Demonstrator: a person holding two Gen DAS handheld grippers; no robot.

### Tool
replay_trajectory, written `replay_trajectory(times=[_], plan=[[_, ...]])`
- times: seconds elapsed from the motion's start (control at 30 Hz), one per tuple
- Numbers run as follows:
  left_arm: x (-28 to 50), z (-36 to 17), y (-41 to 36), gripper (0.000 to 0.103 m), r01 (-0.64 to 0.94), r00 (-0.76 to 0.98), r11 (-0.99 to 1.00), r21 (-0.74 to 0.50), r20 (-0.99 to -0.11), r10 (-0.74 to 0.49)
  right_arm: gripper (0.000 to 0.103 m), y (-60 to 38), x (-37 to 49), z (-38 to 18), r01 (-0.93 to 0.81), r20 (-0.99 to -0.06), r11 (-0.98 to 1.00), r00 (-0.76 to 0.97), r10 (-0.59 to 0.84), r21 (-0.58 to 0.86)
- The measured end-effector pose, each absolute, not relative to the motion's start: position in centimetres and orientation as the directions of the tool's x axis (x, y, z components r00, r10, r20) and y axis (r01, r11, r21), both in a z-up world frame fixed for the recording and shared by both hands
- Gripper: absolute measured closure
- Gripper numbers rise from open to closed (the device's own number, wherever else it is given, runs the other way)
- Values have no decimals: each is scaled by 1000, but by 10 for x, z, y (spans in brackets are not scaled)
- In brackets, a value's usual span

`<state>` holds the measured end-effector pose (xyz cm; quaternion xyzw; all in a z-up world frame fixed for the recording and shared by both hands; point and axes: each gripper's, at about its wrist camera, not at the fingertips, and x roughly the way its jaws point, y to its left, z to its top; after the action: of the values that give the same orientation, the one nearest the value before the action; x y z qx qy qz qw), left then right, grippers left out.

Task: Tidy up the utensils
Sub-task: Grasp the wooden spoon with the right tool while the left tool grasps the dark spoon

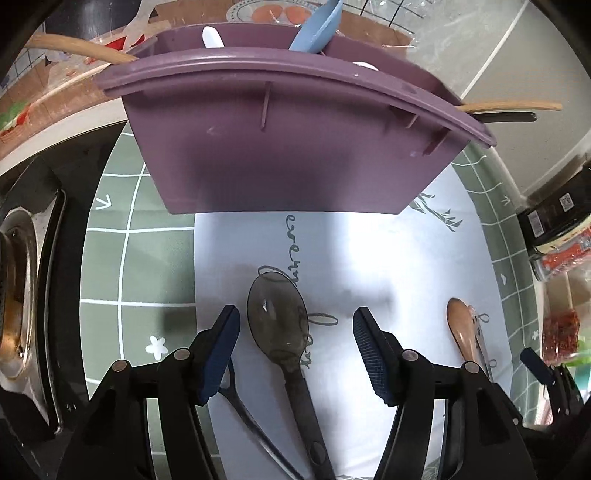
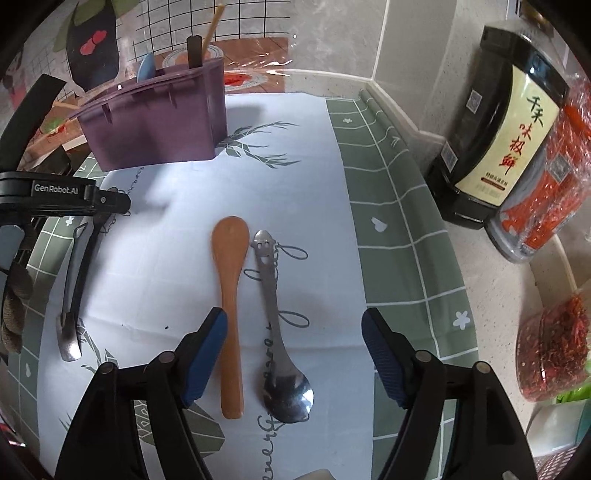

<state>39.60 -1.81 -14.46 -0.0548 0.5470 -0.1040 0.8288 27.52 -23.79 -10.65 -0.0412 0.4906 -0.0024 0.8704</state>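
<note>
1. Done so far, judging by how things lay: the purple holder at the back of the mat already had several utensils standing in it – a blue spoon, a white handle, a wooden handle w/ a dark one beside it, and another wooden piece off its left end.
2. Left to do: four utensils were flat on the mat, none in a grip.
3. L side: a smoky translucent spoon lay bowl toward the holder, handle running back under the left gripper. A thin dark utensil lay just beside its handle, partly hidden by the L finger; couldn't tell what kind.
4. Left gripper was spread wide, empty, straddling the smoky spoon's bowl w/o touching it.
5. R side: a wooden spoon and a steel spoon w/ a smiley handle end lay side by side, near each other but apart, steel bowl toward the camera.
6. Right gripper was also open and empty, both spoons lying between its fingers; no pad on either.
7. Est. progress: roughly halfway or a bit past. Each tool looked set for a pick: L for the smoky spoon; R for wooden or steel, couldn't tell which.
8. Bottle and packets on the R counter seemed not part of the job.
</note>
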Motion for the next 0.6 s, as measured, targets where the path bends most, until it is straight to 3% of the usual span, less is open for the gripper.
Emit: replay_trajectory(times=[0.23, 0.43, 0.47, 0.53, 0.6], plan=[[392, -148, -36, 40, 109, 371, 988, -107, -918, -140, 26, -246, 271, -105, 8, -847, 998, 528, -58, -63], [386, -154, -60, 41, 70, 401, 997, -10, -915, -37, 23, -260, 267, -103, 81, -832, 988, 532, -156, -133], [386, -153, -59, 44, 67, 403, 998, -10, -914, -36, 23, -262, 267, -103, 86, -830, 986, 533, -164, -140], [382, -151, -53, 68, 53, 414, 998, -15, -910, -36, 20, -263, 264, -100, 89, -820, 983, 541, -185, -164], [378, -150, -43, 69, 47, 409, 997, -67, -909, -80, 16, -262, 261, -95, 89, -804, 976, 556, -213, -197]])
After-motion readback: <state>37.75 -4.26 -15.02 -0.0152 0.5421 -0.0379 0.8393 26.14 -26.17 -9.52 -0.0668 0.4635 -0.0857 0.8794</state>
